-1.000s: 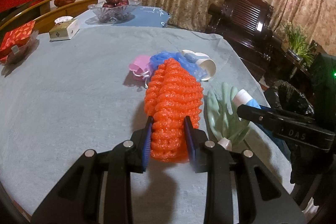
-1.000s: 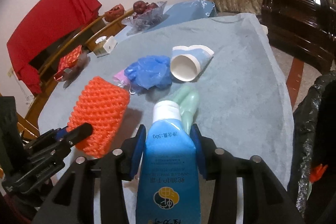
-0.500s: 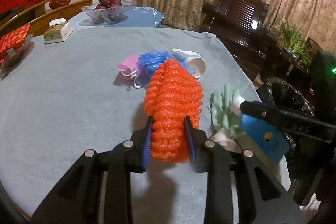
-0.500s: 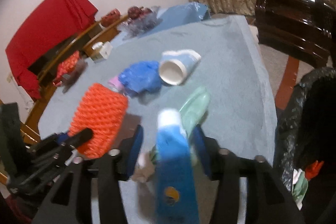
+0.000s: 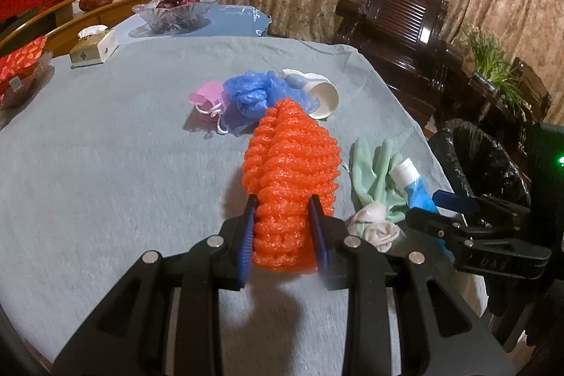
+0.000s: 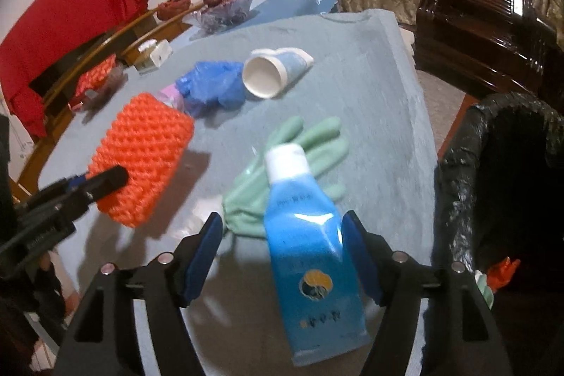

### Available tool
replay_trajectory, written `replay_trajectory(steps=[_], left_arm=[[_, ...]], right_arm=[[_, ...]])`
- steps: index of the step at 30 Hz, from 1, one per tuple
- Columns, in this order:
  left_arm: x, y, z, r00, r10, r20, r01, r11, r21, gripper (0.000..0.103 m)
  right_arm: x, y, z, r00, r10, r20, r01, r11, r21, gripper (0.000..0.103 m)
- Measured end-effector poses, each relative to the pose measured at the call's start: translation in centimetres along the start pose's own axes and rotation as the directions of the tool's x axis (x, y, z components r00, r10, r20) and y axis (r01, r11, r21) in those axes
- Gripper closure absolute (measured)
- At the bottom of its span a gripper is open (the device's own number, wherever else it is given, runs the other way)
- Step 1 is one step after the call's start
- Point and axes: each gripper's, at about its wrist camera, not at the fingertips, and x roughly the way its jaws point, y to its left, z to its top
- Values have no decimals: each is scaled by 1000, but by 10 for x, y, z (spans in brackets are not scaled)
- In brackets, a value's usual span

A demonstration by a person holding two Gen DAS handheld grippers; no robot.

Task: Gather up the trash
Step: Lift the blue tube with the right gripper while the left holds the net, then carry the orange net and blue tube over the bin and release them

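My left gripper (image 5: 283, 228) is shut on an orange foam net (image 5: 290, 171) and holds it above the grey tablecloth; the net also shows in the right wrist view (image 6: 142, 157). My right gripper (image 6: 283, 252) has its jaws wide apart. A blue tube with a white cap (image 6: 303, 235) lies loose between them, touching neither pad, over a green rubber glove (image 6: 306, 143). The tube (image 5: 414, 185) and glove (image 5: 377, 171) show at the right in the left wrist view. A black-lined trash bin (image 6: 500, 199) stands just right of the table edge.
A paper cup (image 6: 271, 74) lies on its side beside a blue plastic bag (image 6: 211, 87) and a pink mask (image 5: 206, 97). A tissue box (image 5: 93, 48), a glass fruit bowl (image 5: 176, 11) and dark wooden chairs (image 5: 398, 23) stand beyond.
My right gripper has opened and let go of the blue tube, which now lies loose between the jaws. The left gripper keeps hold of the orange net, hardly moved.
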Motion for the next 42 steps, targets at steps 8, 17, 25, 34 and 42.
replay_trajectory(steps=[8, 17, 25, 34, 42], left_arm=[[-1, -2, -1, 1000, -3, -2, 3, 1000, 1, 75], [0, -3, -8, 1000, -1, -10, 1, 1000, -5, 75], [-2, -3, -11, 1000, 0, -5, 0, 1000, -6, 75], [-7, -11, -5, 1000, -22, 9, 22, 1000, 8, 75], [-5, -11, -7, 1000, -24, -7, 24, 1000, 7, 75]], right_arm=[[0, -1, -4, 1000, -2, -22, 1, 1000, -22, 34], [4, -5, -11, 998, -19, -52, 18, 1000, -24, 57], [-17, 2, -6, 1000, -18, -5, 18, 998, -57, 58], [-33, 3, 1, 1000, 30, 3, -30, 998, -48, 93], [-14, 1, -1, 999, 34, -19, -34, 999, -22, 93]])
